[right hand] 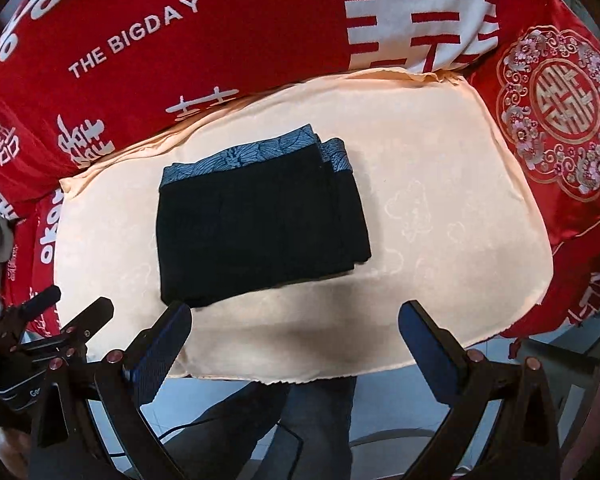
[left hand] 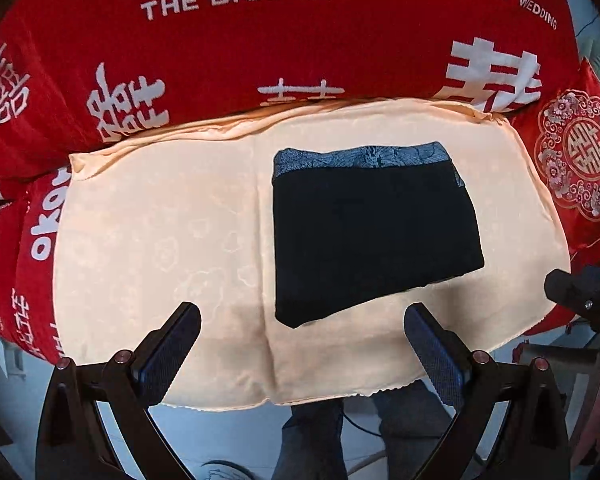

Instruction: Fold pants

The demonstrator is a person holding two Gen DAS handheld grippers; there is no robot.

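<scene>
The black pants [left hand: 374, 236] lie folded into a compact rectangle on a peach cloth [left hand: 160, 248], their blue patterned waistband [left hand: 360, 158] at the far edge. My left gripper [left hand: 302, 316] hangs high above the cloth's near side, open and empty, its fingers apart from the pants. The right wrist view has the same folded pants [right hand: 260, 236] left of centre on the peach cloth [right hand: 440, 220]. There my right gripper [right hand: 296, 314] is open wide with nothing between its fingers, well above the pants' near edge.
A red blanket [left hand: 260, 48] with white lettering covers the bed behind the cloth. A red embroidered cushion [right hand: 560, 120] sits at the right. The other gripper shows at the frame edges [left hand: 584, 292] [right hand: 40, 320]. A person's legs [right hand: 300, 420] and the floor are below the cloth's near edge.
</scene>
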